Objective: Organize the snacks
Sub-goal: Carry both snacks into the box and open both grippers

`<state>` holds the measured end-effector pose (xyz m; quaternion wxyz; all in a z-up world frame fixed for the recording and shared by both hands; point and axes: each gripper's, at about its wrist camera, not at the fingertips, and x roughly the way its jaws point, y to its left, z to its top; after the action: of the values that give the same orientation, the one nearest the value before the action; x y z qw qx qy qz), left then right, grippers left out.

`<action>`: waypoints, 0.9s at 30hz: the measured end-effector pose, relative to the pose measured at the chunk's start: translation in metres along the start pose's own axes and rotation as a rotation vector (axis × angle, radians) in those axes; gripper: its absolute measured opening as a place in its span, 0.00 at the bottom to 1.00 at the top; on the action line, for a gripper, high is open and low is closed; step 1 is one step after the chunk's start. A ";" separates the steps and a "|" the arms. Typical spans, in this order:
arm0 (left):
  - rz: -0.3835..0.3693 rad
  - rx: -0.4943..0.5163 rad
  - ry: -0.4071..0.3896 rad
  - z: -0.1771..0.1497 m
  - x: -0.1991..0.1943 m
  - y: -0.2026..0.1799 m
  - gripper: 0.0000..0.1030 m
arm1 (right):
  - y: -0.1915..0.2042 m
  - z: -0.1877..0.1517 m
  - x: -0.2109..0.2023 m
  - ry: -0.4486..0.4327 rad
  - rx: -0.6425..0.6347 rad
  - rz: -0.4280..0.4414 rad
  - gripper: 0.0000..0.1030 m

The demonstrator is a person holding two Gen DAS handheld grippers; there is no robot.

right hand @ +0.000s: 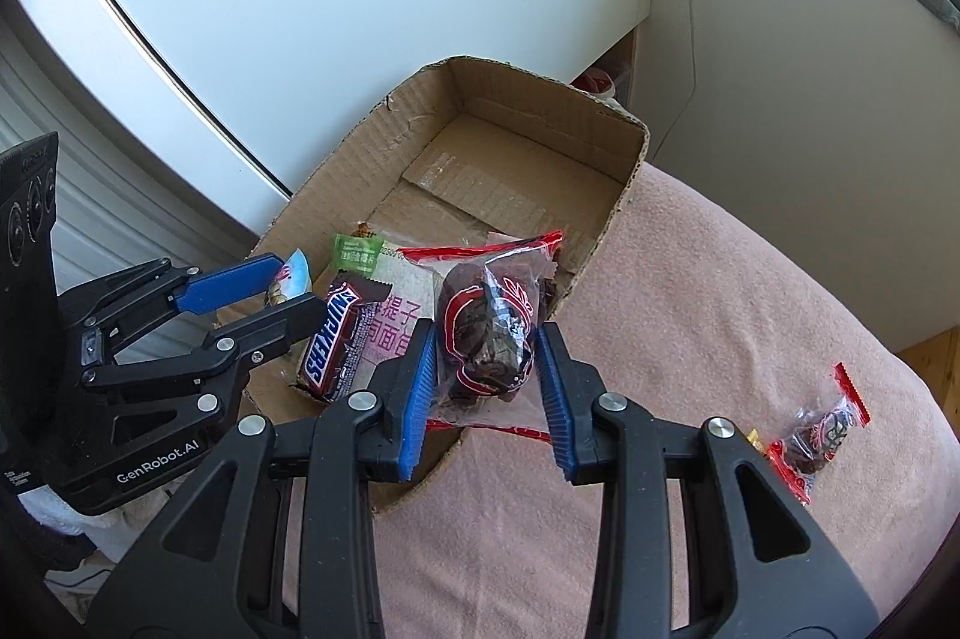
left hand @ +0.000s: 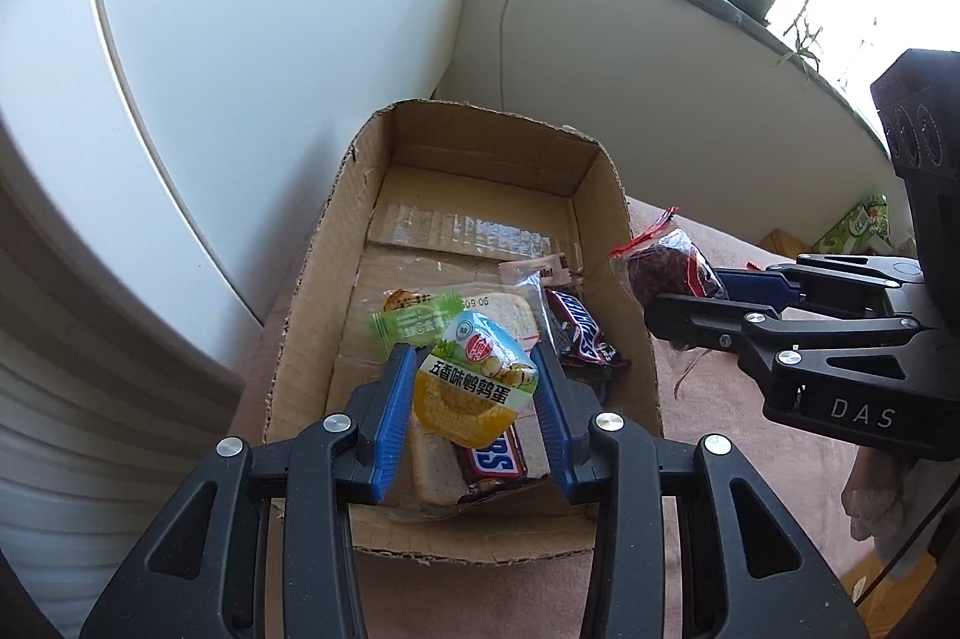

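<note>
Two snacks mid-transfer: left gripper (left hand: 474, 402) clamps yellow quail-egg cup (left hand: 474, 387) over brown cardboard box (right hand: 624, 195); right gripper (right hand: 486, 393) clamps red-wrapped date pack (right hand: 486, 333) at its right wall. Snickers bars (right hand: 336, 339) already inside; one red packet (right hand: 822, 429) remains on pink blanket (right hand: 720, 309).

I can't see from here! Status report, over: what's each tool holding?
Left tool shut on yellow egg pack, over box. Right tool shut on red date packet, at box edge. Nothing blocking.
</note>
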<state>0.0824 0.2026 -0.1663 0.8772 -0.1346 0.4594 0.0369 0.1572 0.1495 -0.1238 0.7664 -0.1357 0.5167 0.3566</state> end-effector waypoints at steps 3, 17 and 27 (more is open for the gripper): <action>0.004 -0.002 -0.002 0.001 0.001 0.001 0.37 | 0.003 0.002 0.006 0.009 -0.004 0.005 0.34; 0.024 -0.010 -0.005 0.002 -0.001 0.009 0.51 | 0.002 0.009 0.008 -0.010 0.007 0.014 0.59; 0.029 -0.011 -0.014 0.004 -0.006 -0.002 0.56 | -0.020 -0.002 -0.013 -0.032 0.034 -0.024 0.69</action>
<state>0.0827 0.2021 -0.1591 0.8789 -0.1323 0.4552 0.0532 0.1668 0.1289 -0.1165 0.7810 -0.1233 0.5086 0.3407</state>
